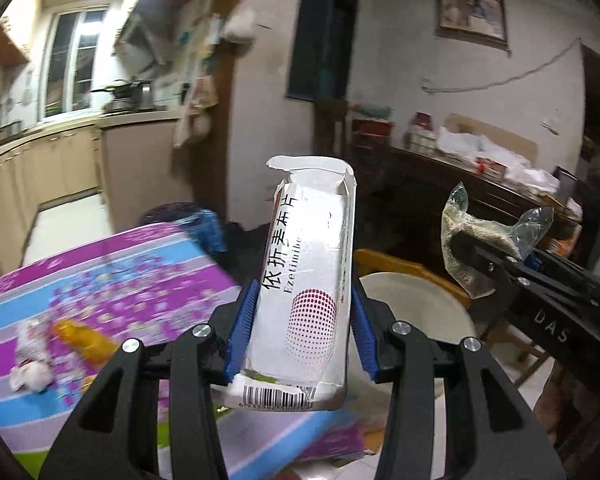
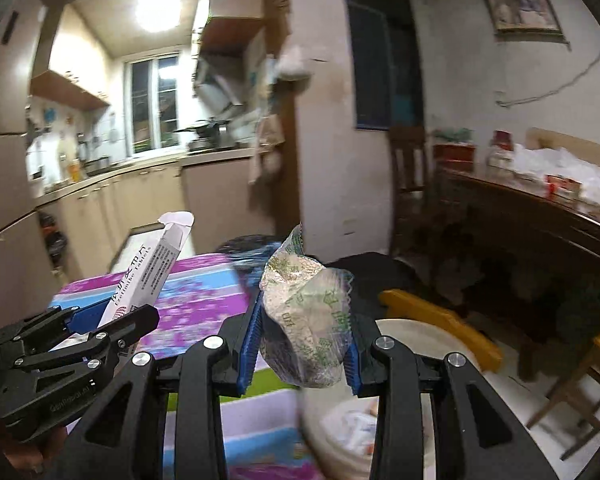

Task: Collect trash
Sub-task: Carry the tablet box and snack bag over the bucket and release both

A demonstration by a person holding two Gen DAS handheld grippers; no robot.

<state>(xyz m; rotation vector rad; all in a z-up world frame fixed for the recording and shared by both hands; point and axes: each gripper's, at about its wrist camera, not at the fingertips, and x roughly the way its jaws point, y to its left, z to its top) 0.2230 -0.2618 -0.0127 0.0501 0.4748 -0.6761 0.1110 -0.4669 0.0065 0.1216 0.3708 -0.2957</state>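
My left gripper is shut on a torn white medicine box with a red dotted circle and holds it upright above the table edge. The box also shows in the right wrist view, held by the left gripper. My right gripper is shut on a crumpled clear plastic bag with pale grainy contents. In the left wrist view the bag hangs from the right gripper at the right. A white bucket with trash inside stands on the floor below both grippers.
The table with a purple, blue and white flowered cloth lies to the left, with a crumpled white wrapper and an orange wrapper on it. A yellow wooden stool stands behind the bucket. A dark cluttered sideboard is at the right.
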